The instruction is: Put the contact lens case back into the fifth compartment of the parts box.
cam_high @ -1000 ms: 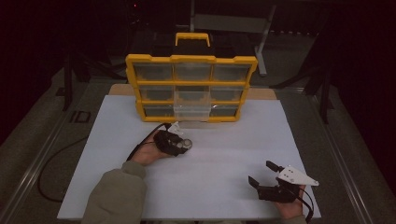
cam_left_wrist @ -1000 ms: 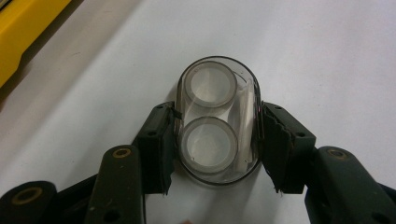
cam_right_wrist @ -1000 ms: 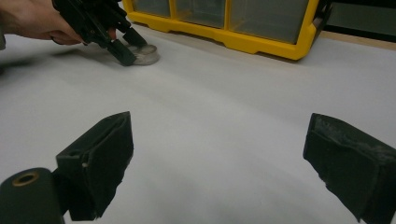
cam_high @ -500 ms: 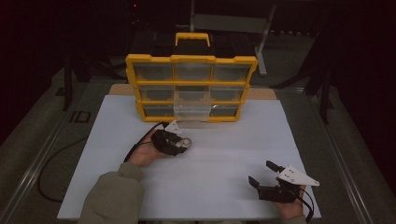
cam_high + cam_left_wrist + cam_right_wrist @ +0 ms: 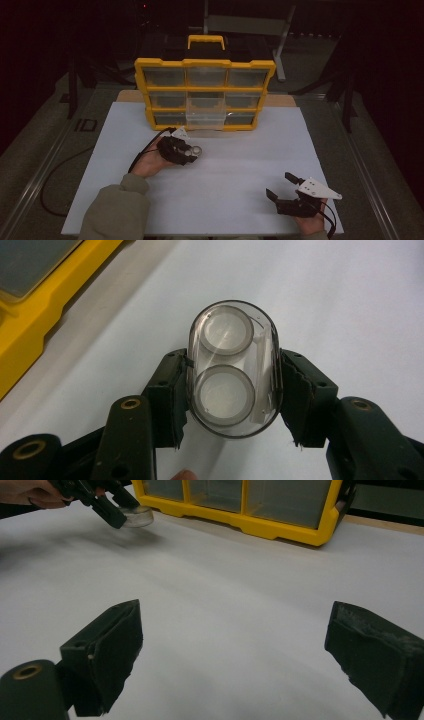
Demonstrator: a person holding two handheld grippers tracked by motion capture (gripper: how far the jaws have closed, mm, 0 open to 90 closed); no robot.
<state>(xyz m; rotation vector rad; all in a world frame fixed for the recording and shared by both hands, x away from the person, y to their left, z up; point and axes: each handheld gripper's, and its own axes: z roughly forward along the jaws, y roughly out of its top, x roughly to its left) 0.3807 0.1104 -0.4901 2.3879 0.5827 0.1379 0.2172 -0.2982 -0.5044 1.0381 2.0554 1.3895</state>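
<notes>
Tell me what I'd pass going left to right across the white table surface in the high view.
Left tool clamped on a clear oval case → bare white table surface → right tool, jaws open, holding nothing. The yellow drawer organizer sits behind, across the middle.

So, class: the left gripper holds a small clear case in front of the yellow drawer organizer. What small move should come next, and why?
Probably carry the clear case towards the pulled-out drawer of the organizer. The left gripper is shut on the case's sides, holding it off the white table, and that drawer is the only one standing open. The right gripper rests open.
</notes>
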